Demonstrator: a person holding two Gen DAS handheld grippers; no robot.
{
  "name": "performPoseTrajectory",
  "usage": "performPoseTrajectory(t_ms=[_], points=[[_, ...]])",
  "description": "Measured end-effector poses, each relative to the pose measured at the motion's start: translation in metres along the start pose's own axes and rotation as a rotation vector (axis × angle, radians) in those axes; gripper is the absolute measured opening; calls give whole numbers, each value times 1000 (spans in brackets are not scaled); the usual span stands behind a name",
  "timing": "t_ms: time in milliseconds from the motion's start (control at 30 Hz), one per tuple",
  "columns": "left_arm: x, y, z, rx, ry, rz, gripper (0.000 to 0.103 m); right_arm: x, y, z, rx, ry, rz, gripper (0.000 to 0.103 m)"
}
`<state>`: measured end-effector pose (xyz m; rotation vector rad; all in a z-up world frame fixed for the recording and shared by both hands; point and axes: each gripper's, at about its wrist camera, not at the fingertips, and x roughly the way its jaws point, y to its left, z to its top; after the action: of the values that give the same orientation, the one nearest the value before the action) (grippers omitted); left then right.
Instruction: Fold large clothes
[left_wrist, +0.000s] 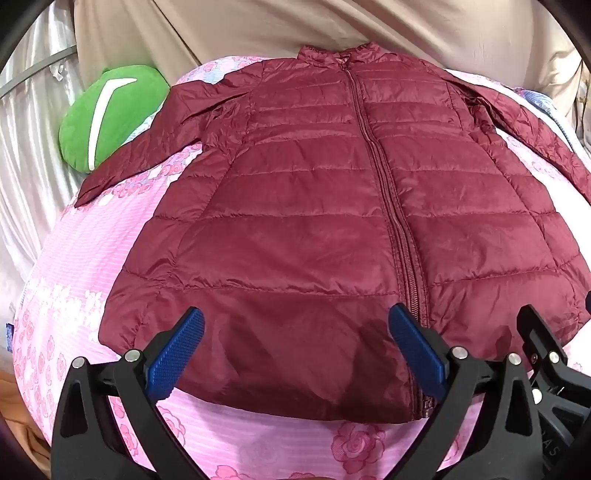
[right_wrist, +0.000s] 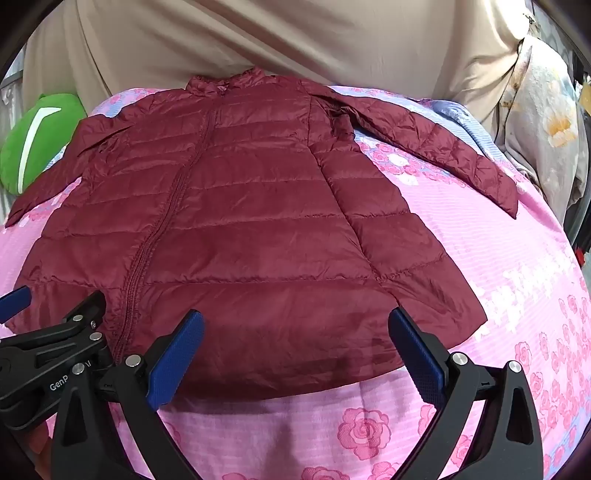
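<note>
Left gripper (left_wrist: 295, 345) jaws spread wide, gripping nothing, hovering over the jacket (left_wrist: 332, 206) hem just left of the zipper (left_wrist: 384, 192). Right gripper (right_wrist: 295, 345) likewise spread and empty, over the hem right of the zipper, its own view also catching the left gripper at the jacket's lower left edge. Step looks like the very start: nothing folded yet, both sleeves out. Next move probably calls for dropping onto a hem corner or a sleeve, pinching the thin shell and carrying it across the zipper line. Jacket: maroon quilted puffer, zipped shut, front up, collar away from the grippers, lying flat on the pink floral bedsheet (left_wrist: 110, 243). Green cushion (left_wrist: 110, 114) sits beyond the jacket's left sleeve (left_wrist: 147, 147); right sleeve (right_wrist: 443, 147) angles outward
</note>
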<state>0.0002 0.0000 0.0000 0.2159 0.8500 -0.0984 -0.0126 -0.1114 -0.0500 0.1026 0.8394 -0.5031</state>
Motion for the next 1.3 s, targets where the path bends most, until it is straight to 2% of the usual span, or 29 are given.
performPoseTrajectory(t_ms=[1300], points=[[-8, 3, -1, -2, -26, 2, 98, -4, -3, 0, 7, -6, 3, 98]])
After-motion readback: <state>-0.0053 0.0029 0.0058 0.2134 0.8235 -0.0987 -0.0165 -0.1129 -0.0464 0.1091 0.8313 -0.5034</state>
